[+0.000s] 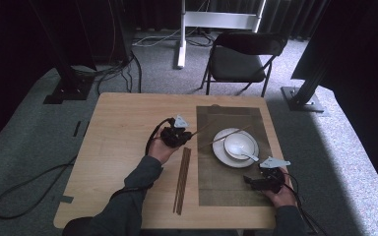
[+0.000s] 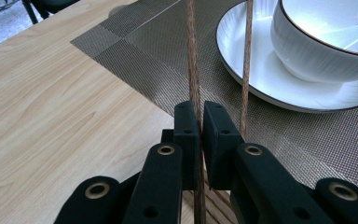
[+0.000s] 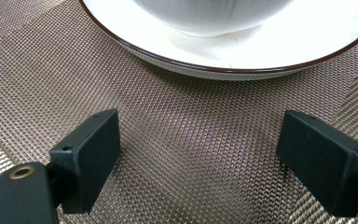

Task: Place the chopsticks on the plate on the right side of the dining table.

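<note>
High view: a wooden desk [image 1: 123,132] carries a woven brown placemat [image 1: 226,187] along its right side, reaching from near the far edge almost to the near edge. On the mat's far half stands a white plate [image 1: 220,151] with a white bowl [image 1: 236,142] on it, and a white spoon [image 1: 248,156] lies in the bowl. The left hand-held gripper [image 1: 189,133] sits near the middle of the desk, just beside the mat's left edge, clenched on a chopstick [image 1: 201,130] that points toward the mat. A second chopstick [image 1: 225,136] lies slanted across the plate's far-left rim. More chopsticks [image 1: 182,179] lie side by side on bare wood left of the mat, running toward the near edge. The right hand-held gripper [image 1: 250,180] rests low over the mat's near right part, just short of the plate.

Left gripper view: the two black jaws press together on the chopstick [image 2: 193,70], which runs straight ahead over the placemat [image 2: 144,60]. The second chopstick [image 2: 246,65] lies just to its right, reaching onto the plate [image 2: 261,79] beside the bowl [image 2: 317,51].

Right gripper view: the jaws of the right hand-held gripper [image 3: 198,149] stand wide apart, released, with nothing but the placemat [image 3: 191,121] between them. The plate's [image 3: 233,58] dark-edged rim lies close ahead.
</note>
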Tool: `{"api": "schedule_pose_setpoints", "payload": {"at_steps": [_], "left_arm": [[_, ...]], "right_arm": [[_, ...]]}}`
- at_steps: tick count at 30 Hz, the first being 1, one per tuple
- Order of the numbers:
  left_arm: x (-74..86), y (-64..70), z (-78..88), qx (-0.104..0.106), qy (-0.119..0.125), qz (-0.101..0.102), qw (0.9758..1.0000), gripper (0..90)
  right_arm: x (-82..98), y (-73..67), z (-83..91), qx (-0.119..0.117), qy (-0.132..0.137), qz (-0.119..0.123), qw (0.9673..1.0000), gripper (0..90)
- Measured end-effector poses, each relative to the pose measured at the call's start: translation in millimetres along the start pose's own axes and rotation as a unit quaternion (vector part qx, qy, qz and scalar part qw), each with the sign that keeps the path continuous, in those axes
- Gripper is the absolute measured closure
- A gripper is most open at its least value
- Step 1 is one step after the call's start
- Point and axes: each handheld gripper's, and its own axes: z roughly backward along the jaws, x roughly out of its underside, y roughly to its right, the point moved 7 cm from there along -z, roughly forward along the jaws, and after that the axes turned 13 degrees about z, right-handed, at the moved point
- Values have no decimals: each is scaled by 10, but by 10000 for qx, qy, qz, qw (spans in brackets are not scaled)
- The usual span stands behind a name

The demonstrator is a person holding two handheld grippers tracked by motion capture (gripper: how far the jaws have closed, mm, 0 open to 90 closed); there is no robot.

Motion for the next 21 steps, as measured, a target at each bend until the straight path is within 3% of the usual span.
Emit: {"api": "schedule_pose_setpoints", "payload": {"at_steps": [10,21], "left_arm": [[-49,9,-37,54,73,39,10000,850],[-193,19,-22,31,133,-139,9998,850]], "right_arm": [[0,0,0,2,0,3,10000,127],[0,0,0,0,-1,1,10000,127]]}}
